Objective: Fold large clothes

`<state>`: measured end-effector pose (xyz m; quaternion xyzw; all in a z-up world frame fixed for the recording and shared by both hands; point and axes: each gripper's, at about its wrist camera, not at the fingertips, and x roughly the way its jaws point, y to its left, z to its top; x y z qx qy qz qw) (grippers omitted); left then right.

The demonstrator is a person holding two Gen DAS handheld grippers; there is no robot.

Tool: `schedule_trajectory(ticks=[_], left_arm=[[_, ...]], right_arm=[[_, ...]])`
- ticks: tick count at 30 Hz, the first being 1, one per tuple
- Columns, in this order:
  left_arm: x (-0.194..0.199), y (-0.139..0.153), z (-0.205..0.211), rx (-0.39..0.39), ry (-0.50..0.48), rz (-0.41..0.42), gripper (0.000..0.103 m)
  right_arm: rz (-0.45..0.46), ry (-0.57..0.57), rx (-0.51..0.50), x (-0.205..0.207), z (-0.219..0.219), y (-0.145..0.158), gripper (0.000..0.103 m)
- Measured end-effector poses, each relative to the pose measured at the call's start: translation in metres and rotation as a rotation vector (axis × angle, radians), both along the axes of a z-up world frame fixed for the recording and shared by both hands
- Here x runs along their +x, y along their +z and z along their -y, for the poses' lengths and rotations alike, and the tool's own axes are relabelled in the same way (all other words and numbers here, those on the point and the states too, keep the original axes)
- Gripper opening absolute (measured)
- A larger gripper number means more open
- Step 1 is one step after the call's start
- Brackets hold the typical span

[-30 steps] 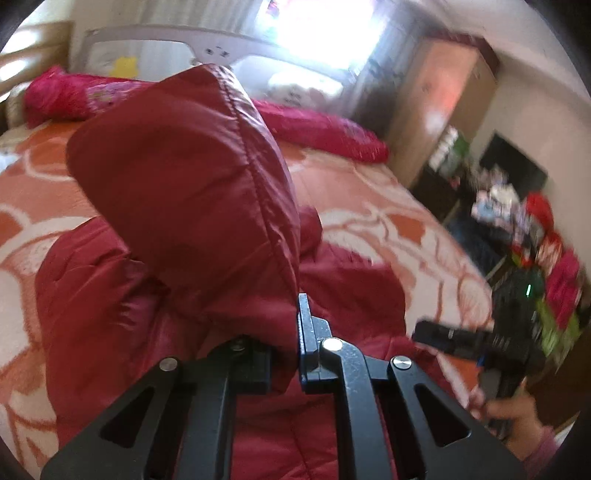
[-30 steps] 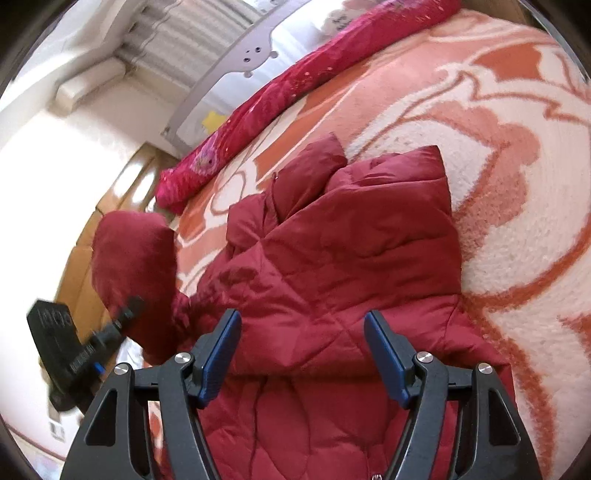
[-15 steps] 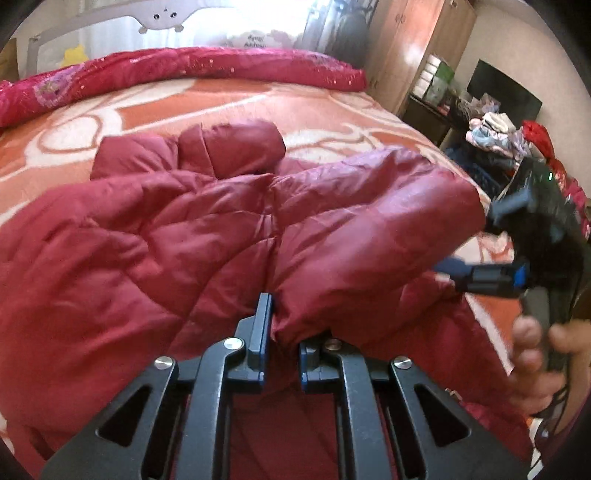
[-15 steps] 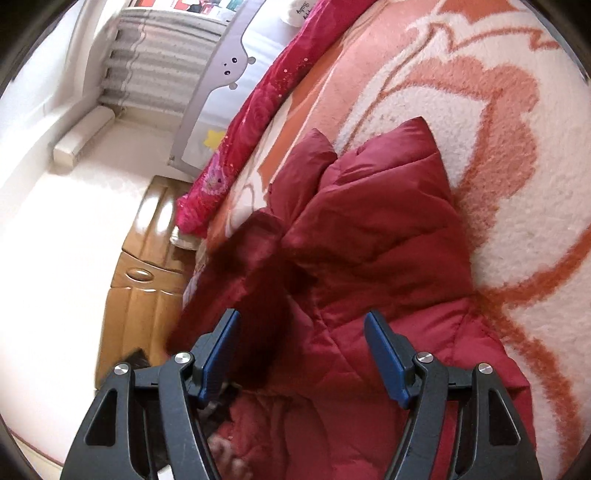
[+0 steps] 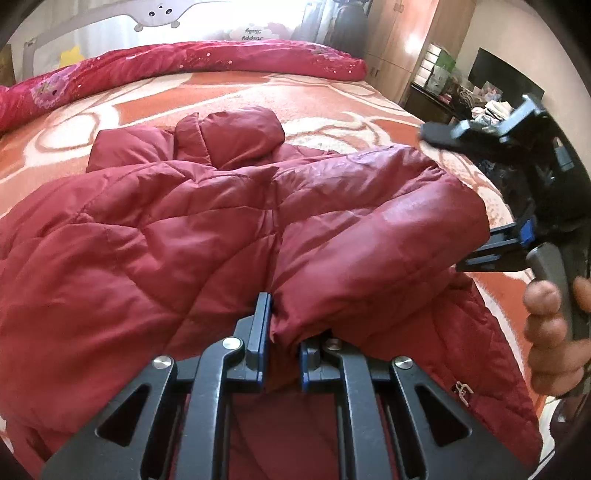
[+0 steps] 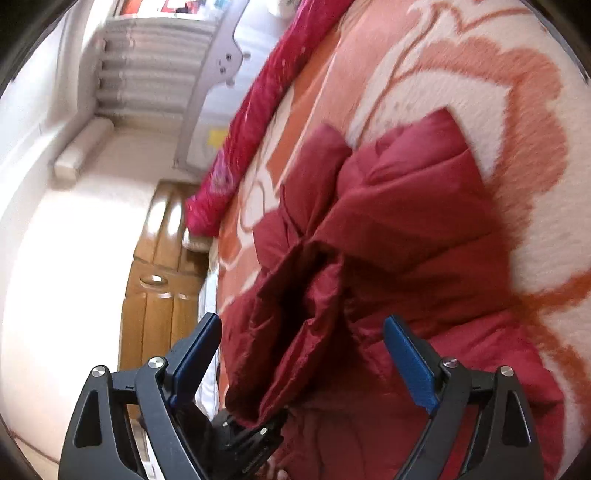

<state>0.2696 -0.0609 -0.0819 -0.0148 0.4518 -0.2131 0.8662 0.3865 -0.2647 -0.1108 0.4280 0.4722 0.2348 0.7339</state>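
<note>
Bedroom, bed covered by a fuzzy orange-and-cream blanket (image 5: 332, 99) with swirl pattern; a crimson floral bolster (image 5: 177, 70) runs along the far edge under a grey bed rail (image 5: 51, 33). Wooden wardrobe (image 5: 410, 44) to the right, glossy wooden headboard (image 6: 159, 280) in the right wrist view.

Dark red puffer jacket (image 5: 147, 240) lies spread on the blanket: slick quilted nylon, diamond stitching, puffy hood (image 5: 236, 136) towards the bolster. One sleeve (image 5: 376, 251) is folded across the body.

Left gripper (image 5: 282, 343): jaws nearly closed, pinching the cuff of that sleeve. Right gripper (image 6: 301, 363): jaws wide, have just been opening, blue pads (image 6: 406, 358) clear of the fabric, nothing gripped; the sleeve end hangs between them. A hand (image 5: 554, 332) holds its handle.
</note>
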Motion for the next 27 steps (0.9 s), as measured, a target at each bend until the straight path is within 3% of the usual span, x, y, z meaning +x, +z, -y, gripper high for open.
schedule_trajectory(ticks=[1,2,3,5,10,18,23,27], left_arm=[[0.000,0.000,0.000,0.001,0.001,-0.001,0.009],[0.000,0.001,-0.001,0.000,0.000,-0.008,0.012],[0.000,0.002,-0.002,-0.007,-0.004,-0.018,0.014],[-0.002,0.006,-0.008,-0.037,-0.014,-0.027,0.020],[-0.012,0.024,-0.043,-0.135,0.013,-0.032,0.025],[-0.001,0.042,-0.104,-0.116,0.193,0.013,0.028],[0.018,0.022,-0.134,-0.094,0.257,-0.041,0.028],[0.027,-0.002,-0.139,-0.096,0.256,-0.109,0.028]], right_arm=[[0.005,0.019,-0.018,0.004,-0.007,0.000,0.063],[0.010,0.036,-0.040,0.006,-0.013,0.001,0.027],[0.011,0.061,-0.089,0.009,-0.021,0.003,0.016],[0.020,0.072,-0.165,0.013,-0.029,0.009,0.012],[0.066,0.075,-0.202,0.016,-0.027,0.020,0.009],[0.127,0.043,-0.266,0.001,-0.005,0.037,0.008],[0.121,0.051,-0.372,0.000,-0.003,0.021,0.008],[0.108,0.060,-0.438,0.003,-0.004,0.000,0.008]])
